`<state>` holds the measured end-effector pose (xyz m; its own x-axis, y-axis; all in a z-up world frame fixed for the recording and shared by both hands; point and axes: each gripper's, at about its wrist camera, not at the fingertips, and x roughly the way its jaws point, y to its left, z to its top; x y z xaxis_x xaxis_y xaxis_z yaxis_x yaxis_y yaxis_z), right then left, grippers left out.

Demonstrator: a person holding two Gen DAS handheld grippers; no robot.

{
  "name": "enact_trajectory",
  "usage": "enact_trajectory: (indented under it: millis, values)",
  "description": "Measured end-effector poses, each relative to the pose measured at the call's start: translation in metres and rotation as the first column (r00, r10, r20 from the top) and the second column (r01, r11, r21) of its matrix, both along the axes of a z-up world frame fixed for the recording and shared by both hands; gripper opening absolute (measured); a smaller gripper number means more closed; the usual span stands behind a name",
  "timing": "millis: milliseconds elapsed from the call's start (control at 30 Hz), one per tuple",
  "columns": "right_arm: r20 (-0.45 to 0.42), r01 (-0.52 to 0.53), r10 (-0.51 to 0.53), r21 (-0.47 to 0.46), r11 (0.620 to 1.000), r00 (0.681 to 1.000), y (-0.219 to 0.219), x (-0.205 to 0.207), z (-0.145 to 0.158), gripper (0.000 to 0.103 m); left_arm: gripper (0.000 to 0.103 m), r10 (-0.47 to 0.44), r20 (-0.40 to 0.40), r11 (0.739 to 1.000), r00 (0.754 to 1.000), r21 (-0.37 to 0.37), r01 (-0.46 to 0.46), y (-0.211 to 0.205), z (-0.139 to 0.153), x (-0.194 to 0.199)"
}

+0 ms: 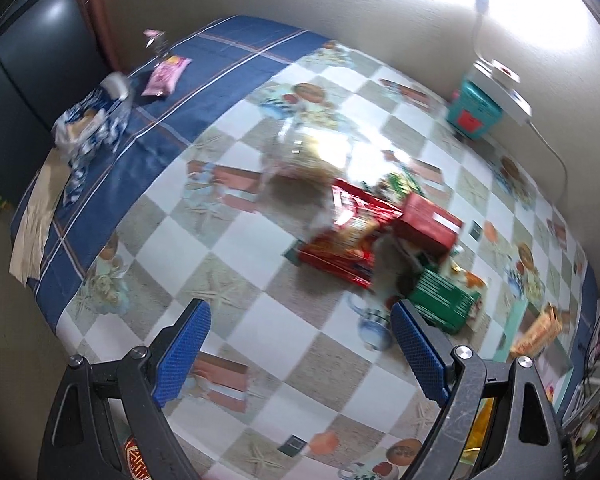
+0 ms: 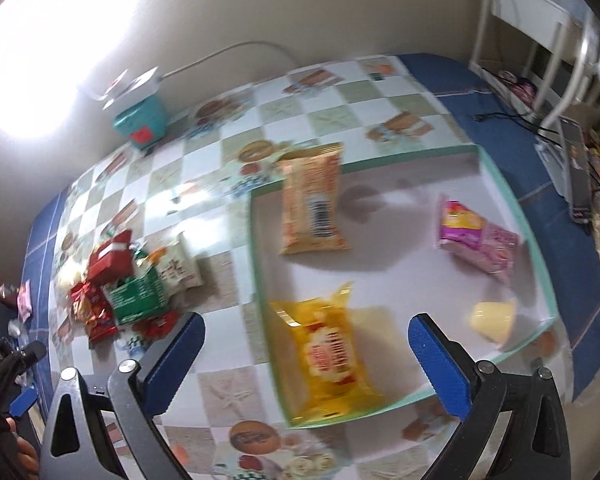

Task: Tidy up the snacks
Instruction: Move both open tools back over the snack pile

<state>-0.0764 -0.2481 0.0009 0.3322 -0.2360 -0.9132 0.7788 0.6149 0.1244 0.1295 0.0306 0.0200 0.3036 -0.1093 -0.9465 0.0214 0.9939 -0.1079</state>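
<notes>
Both claws are spread wide with nothing between their blue pads. From the left wrist view, the left claw (image 1: 300, 332) hangs over the checkered tablecloth (image 1: 260, 264). Just past it lies a blurred heap of snacks: a green box (image 1: 440, 300) nearest, a red bag (image 1: 348, 236) touching it, and a red box (image 1: 430, 222) behind them. A clear bag (image 1: 312, 152) with pale contents sits just beyond the heap. Farther off on the blue border lie a blue-and-white bag (image 1: 88, 120) and a pink packet (image 1: 166, 74), well apart from the heap. A teal box (image 1: 474, 110) stands against the wall.

From the right wrist view, the right claw (image 2: 304, 344) hovers above the near edge of a white tray with a green rim (image 2: 260, 264). Inside, nearest, lies a yellow packet (image 2: 328, 352); a pale yellow piece (image 2: 494, 318) sits toward the right, a pink packet (image 2: 476, 236) beyond it, and an orange packet (image 2: 312, 200) leans over the far rim.
</notes>
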Motion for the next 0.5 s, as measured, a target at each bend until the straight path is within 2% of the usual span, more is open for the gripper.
enact_trajectory:
  millis: [267,400,500]
  values:
    - [-0.016,-0.085,0.085,0.008,0.996,0.996,0.037,0.041,-0.014,0.103,0.092,0.064,-0.039,0.998,0.997,-0.023,-0.065,0.035,-0.014,0.021]
    - [-0.016,-0.126,0.126,0.008,0.992,0.992,0.054,0.062,-0.019,0.103,0.092,0.045,-0.036,0.999,0.998,0.002,-0.045,0.037,-0.018,0.032]
    - [-0.01,-0.147,0.147,0.002,0.989,0.989,0.061,0.073,-0.021,0.103,0.092,0.013,-0.032,1.0,0.999,-0.011,-0.014,0.035,-0.019,0.043]
